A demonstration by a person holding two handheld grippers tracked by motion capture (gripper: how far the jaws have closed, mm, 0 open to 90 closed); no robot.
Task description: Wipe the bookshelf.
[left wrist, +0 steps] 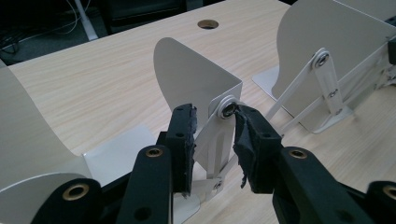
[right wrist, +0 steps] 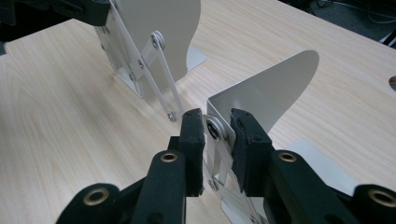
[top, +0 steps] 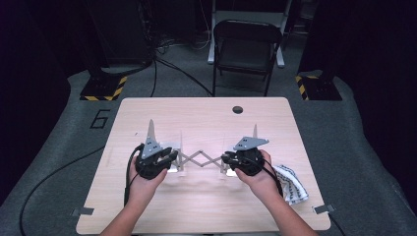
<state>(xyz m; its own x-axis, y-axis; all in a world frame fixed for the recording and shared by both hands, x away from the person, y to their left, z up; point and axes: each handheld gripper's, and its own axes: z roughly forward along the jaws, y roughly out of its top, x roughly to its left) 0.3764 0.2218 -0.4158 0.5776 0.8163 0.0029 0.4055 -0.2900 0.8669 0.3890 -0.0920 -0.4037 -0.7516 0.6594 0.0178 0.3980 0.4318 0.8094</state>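
White metal expanding bookend rack [top: 199,161], empty, each end panel gripped by left tongs [top: 169,160] and right tongs [top: 227,160].

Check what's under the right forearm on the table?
A black-and-white patterned cloth lies on the table by the right gripper; the forearm covers its near edge, so what lies beneath there can't be seen.

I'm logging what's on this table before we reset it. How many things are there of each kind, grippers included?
Expanding metal book rack: 1
Black two-jaw grippers: 2, the left gripper and the right gripper, each at one end of the rack
Black-and-white patterned cloth: 1
Total: 4
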